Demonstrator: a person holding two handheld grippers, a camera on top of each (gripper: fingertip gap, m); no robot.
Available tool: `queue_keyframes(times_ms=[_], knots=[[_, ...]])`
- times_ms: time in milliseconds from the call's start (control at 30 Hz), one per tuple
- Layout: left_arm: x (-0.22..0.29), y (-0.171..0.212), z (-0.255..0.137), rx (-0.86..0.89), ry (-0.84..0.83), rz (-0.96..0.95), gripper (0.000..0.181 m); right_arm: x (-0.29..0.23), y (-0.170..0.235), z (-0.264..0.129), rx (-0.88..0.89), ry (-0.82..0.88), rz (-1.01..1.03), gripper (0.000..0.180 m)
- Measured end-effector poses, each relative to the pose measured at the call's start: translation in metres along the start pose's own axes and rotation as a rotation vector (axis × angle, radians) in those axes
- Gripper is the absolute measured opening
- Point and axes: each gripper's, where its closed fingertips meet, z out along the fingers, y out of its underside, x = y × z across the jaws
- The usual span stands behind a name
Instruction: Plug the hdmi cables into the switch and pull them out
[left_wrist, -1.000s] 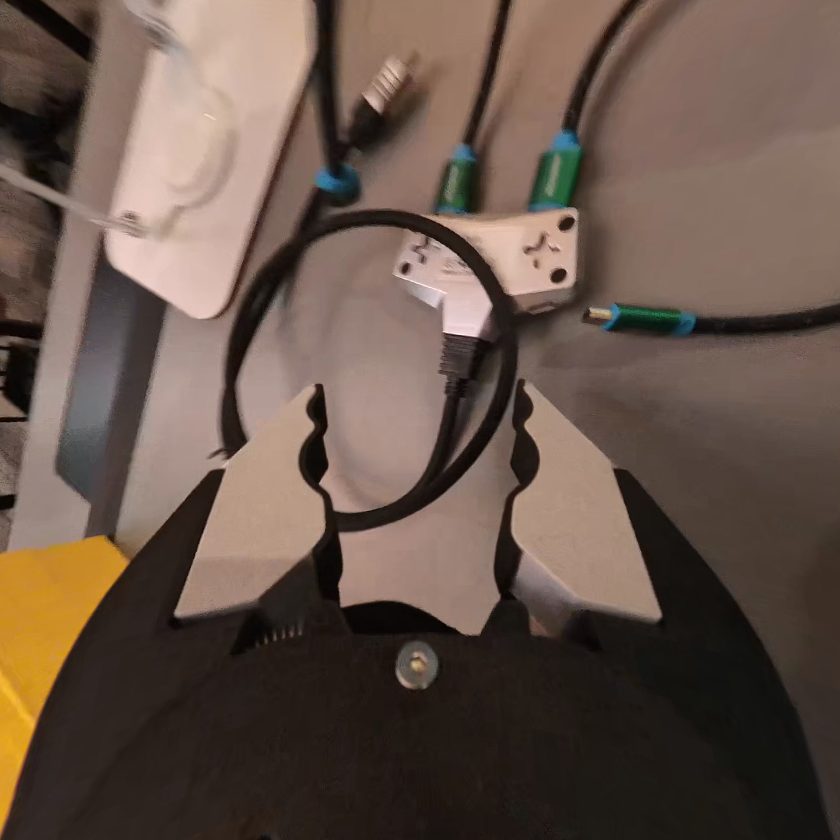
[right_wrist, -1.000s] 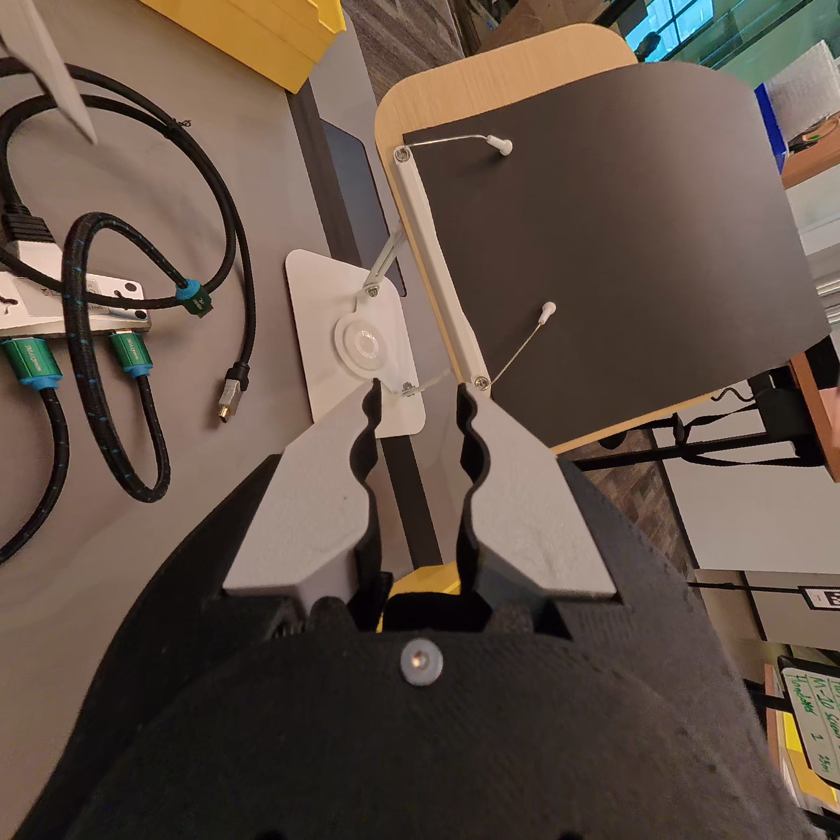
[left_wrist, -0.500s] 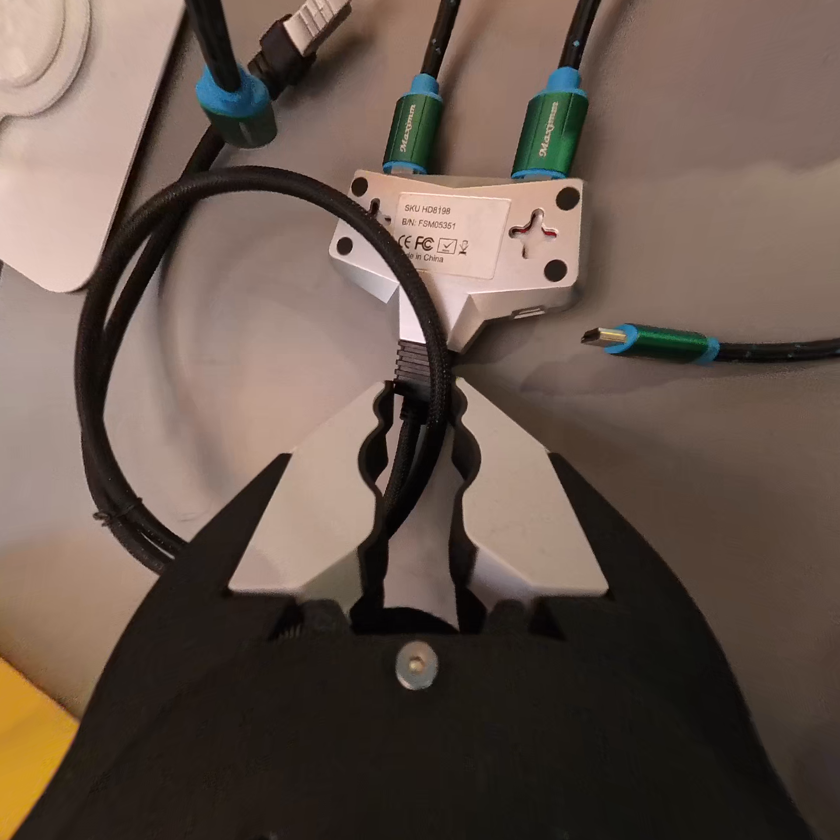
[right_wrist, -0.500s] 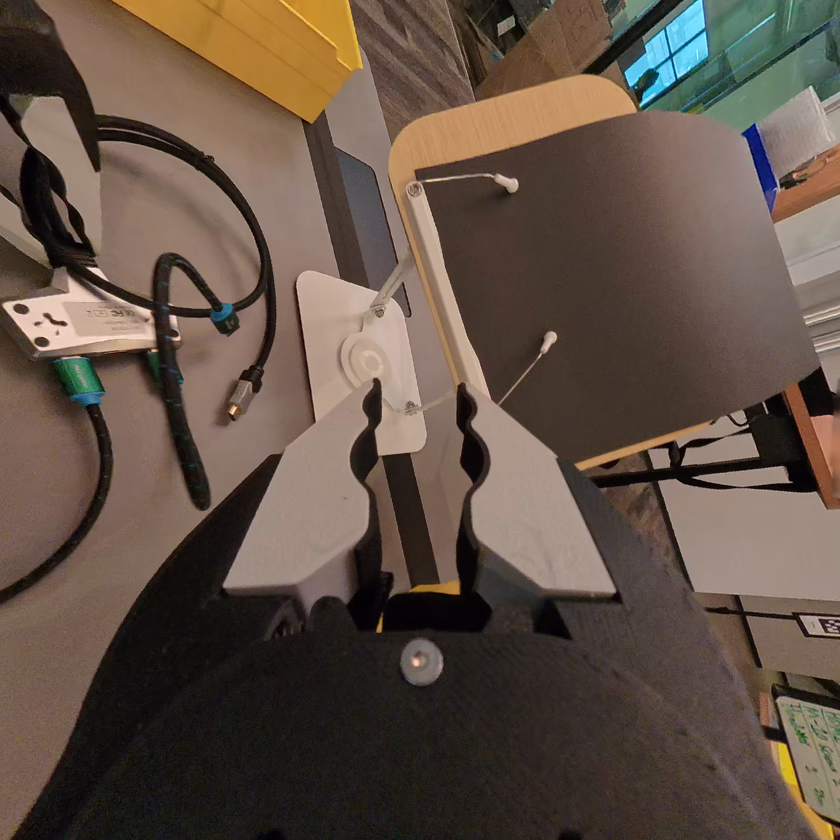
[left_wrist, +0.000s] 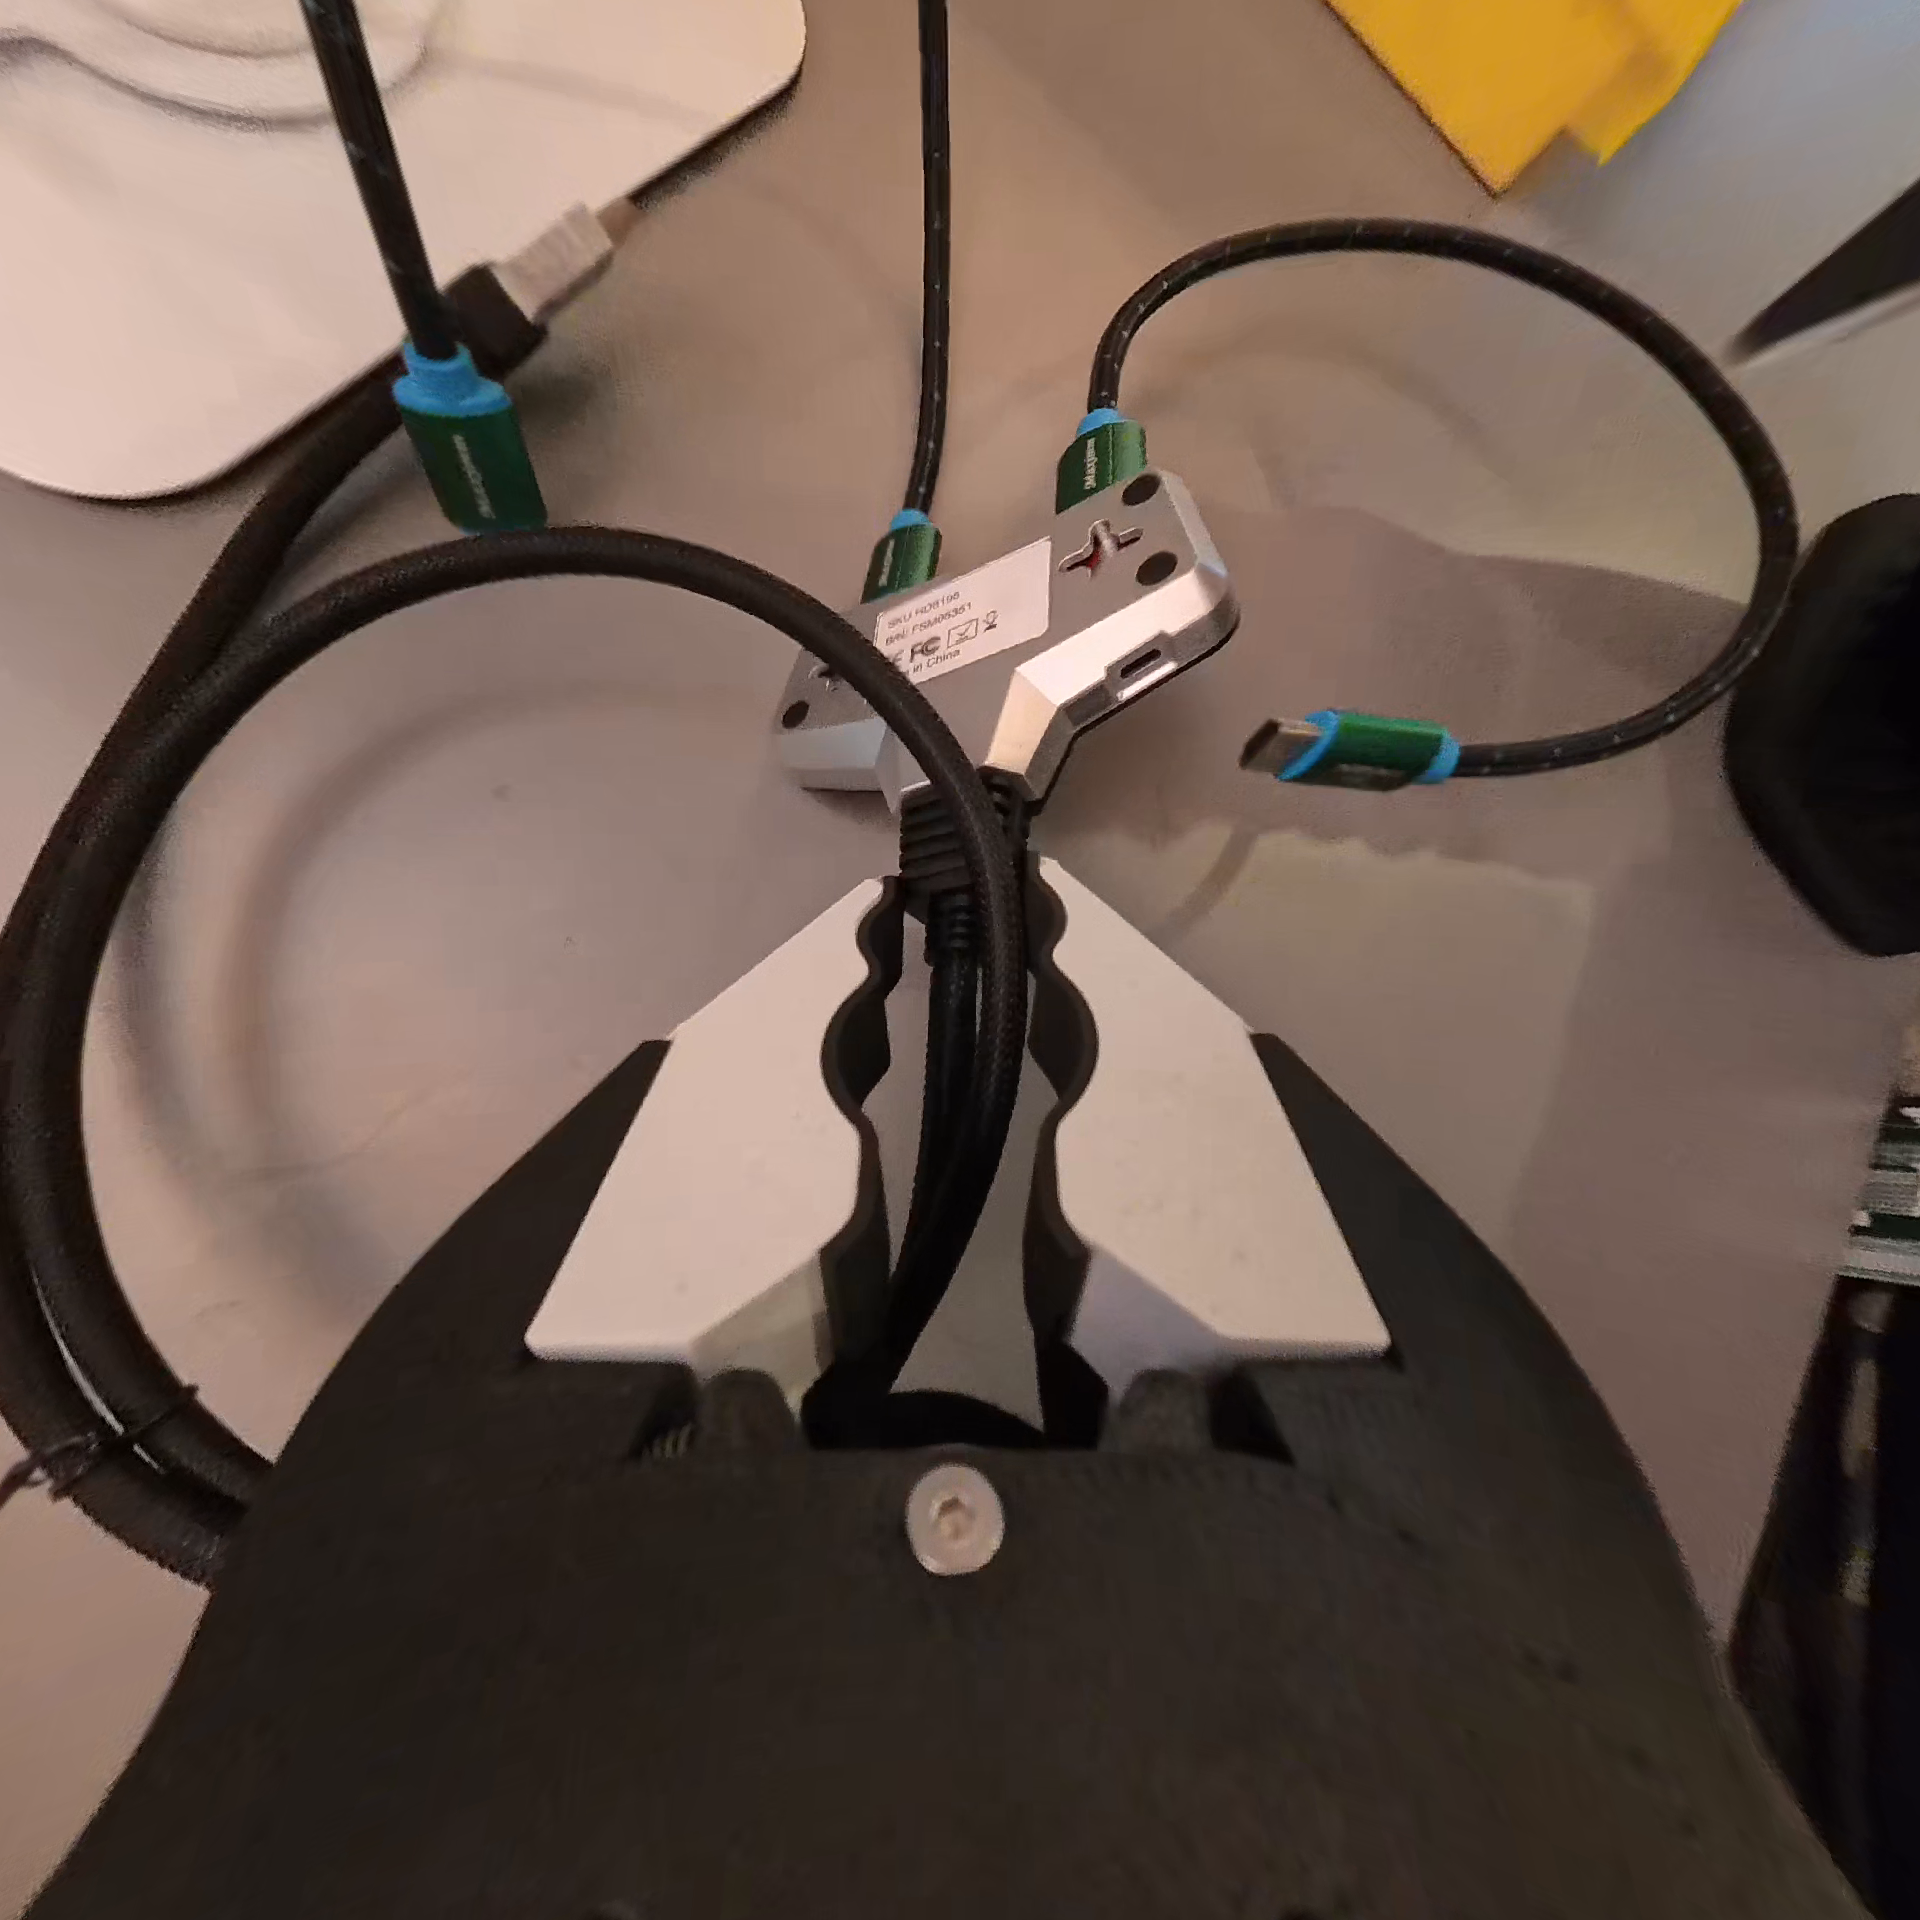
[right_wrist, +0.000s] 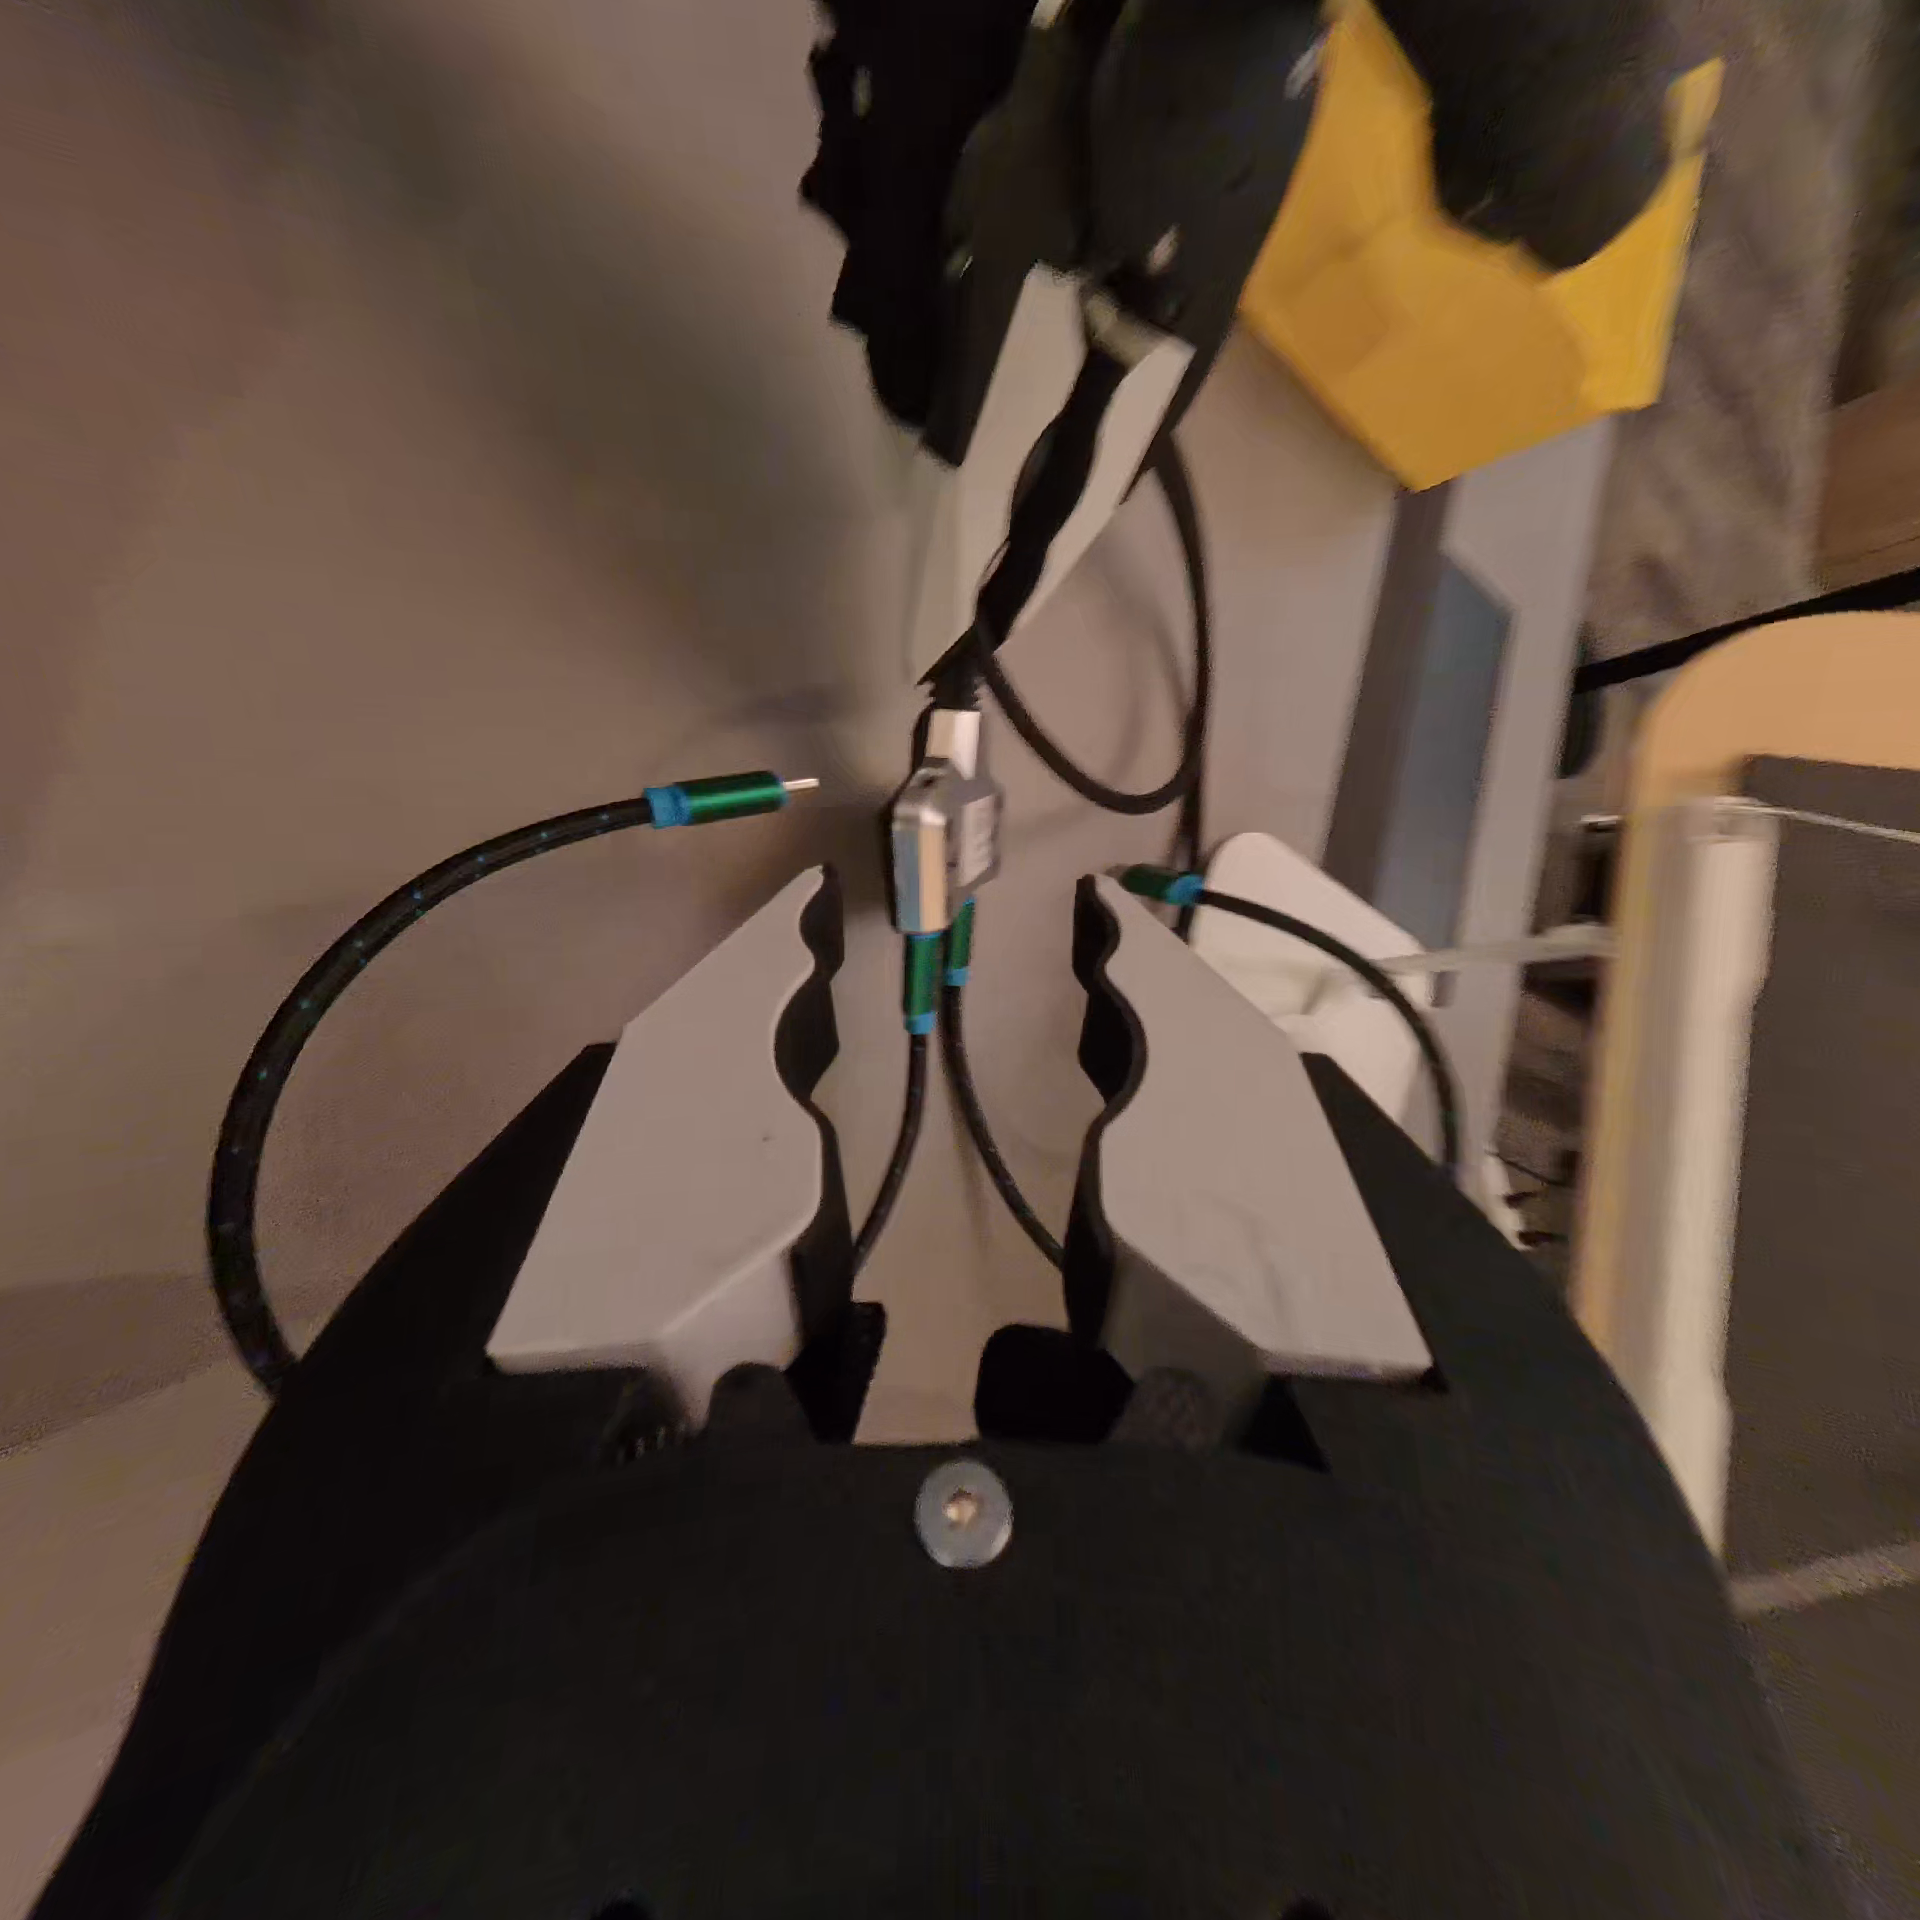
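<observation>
Left tongs (left_wrist: 961, 914) are clamped on the thick black pigtail cable (left_wrist: 312, 623) just behind the silver switch (left_wrist: 1023, 644), pinching the doubled cord at its ribbed strain relief so the little box is held up off the grey bench (left_wrist: 520, 831). Right tongs (right_wrist: 951, 894) stand apart, the gap between them lined up with the switch and the two plugs hanging from it, touching nothing as far as the blurred right wrist view shows. Beyond lie the larger bystanders: a white stand base (left_wrist: 208, 208) at the bench's far edge and a yellow bin (right_wrist: 1455, 291) near its corner. Then the switch itself, tilted label side up (a white sticker on its face), with two green plugs (left_wrist: 1101, 457) seated side by side in its far end. Smaller still, a loose green plug (left_wrist: 1351, 750) lies just beside the switch with its metal tip pointing at it, and another green plug (left_wrist: 468, 457) rests apart near the stand base. By my reading the pulling-out step is in hand: one hand steadies the switch while the other lines up. The next move calls for closing squarely on one seated plug body, not its cord, then drawing straight back along the port while the left grip resists.
</observation>
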Motion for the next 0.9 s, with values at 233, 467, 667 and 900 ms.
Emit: queue_keyframes(times_ms=[233, 467, 667, 900], knots=[[0.000, -0.006, -0.009, 0.045, 0.094, -0.089, 0.020, -0.003, 0.027, 0.072, -0.100, -0.060, -0.022, 0.052], [0.002, -0.003, -0.011, 0.063, 0.135, -0.092, 0.020, 0.001, 0.034, 0.094, -0.050, -0.059, 0.002, 0.018], [-0.008, -0.030, -0.040, 0.122, -0.178, 0.167, 0.054, 0.004, 0.039, 0.086, -0.041, -0.066, 0.066, 0.018], [0.047, -0.061, -0.037, 0.084, -0.276, 0.553, 0.056, 0.007, 0.032, 0.079, -0.049, -0.048, 0.048, 0.018]])
